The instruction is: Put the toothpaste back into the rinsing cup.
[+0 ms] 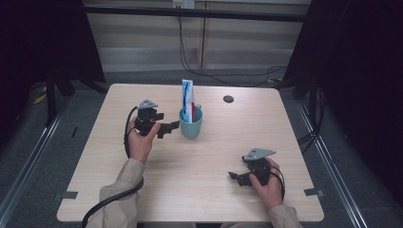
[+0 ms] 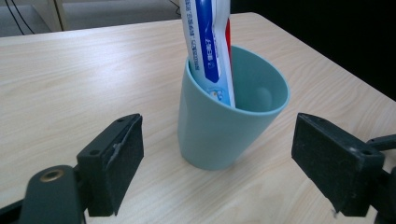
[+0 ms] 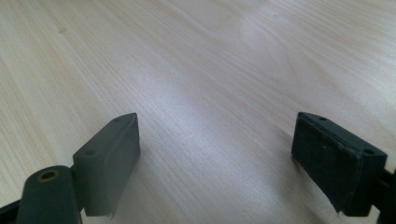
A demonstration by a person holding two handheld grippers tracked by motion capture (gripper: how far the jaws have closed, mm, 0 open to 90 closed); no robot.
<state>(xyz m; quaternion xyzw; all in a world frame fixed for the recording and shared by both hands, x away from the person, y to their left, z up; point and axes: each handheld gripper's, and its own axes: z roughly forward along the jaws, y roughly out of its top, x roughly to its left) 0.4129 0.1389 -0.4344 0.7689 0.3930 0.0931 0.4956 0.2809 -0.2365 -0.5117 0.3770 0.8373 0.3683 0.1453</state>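
Two sleeved forearms enter from the bottom edge of the high view, each hand holding a black two-jaw gripper over a pale wooden table (image 1: pixel 199 180). On the person's left, the left gripper (image 1: pixel 174 126) points at a light blue cup (image 1: pixel 191 124) standing upright near the middle of the table, toward its far side. Its jaws are spread wide with nothing clamped; the left gripper view shows the cup (image 2: pixel 219 126) just ahead of the two jaw pads, centred on the gap between them, not touched by either. A toothpaste tube (image 1: pixel 187 99), white with blue and red print, stands in the cup and leans against its rim, rising well above it. The right gripper (image 1: pixel 234 176) rests low near the table's near right corner, well apart from the cup, its jaws also wide apart and empty over bare wood. A small dark round disc (image 1: pixel 228 99) lies on the table beyond the cup
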